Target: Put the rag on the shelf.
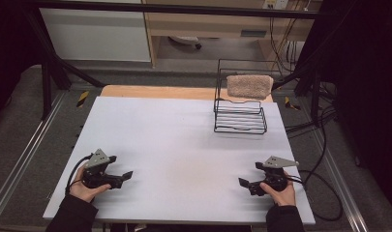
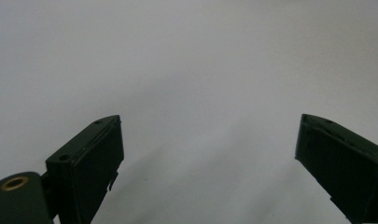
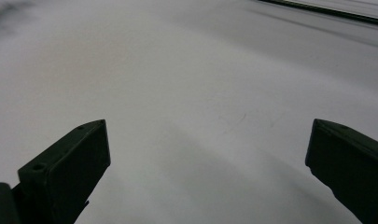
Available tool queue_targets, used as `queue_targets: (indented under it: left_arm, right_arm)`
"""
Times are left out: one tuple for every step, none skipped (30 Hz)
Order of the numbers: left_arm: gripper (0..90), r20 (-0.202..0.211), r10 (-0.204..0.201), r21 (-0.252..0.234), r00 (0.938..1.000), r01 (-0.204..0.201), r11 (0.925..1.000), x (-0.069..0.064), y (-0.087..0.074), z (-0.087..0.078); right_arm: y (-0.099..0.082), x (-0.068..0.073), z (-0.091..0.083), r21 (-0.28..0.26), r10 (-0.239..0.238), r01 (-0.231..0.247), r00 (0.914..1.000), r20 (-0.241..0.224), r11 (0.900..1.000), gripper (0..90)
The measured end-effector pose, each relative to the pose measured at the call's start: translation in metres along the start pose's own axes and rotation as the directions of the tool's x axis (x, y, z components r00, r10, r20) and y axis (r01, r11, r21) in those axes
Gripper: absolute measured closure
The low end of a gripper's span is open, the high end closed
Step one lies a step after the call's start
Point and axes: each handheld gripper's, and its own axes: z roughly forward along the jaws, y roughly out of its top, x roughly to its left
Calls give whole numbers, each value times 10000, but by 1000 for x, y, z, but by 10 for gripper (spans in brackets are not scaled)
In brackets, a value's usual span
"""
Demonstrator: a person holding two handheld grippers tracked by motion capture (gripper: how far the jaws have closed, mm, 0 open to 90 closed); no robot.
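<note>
From the high view, you rest the left gripper (image 1: 120, 168) and right gripper (image 1: 249, 174) at the near corners of the table (image 1: 174, 140), nothing begun; the tan, fluffy towel (image 1: 249, 86) hangs over the rack (image 1: 240, 118) at the far right, well apart, so your next move looks like a long reach there. The left gripper view shows your jaws wide apart over bare tabletop. The right gripper view shows the same: jaws spread, holding nothing.

The bench (image 1: 174, 145) has a smooth, matt white top over a pale wood board, the rack (image 1: 239, 116) is thin black wire, the towel (image 1: 249, 86) rough beige cloth.
</note>
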Motion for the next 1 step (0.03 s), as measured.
queue_targets:
  left_arm:
    - [81,4,17,13,10000,-17,10000,0,0,0]
  right_arm:
    - [0,0,0,13,6,-6,10000,2,10000,6]
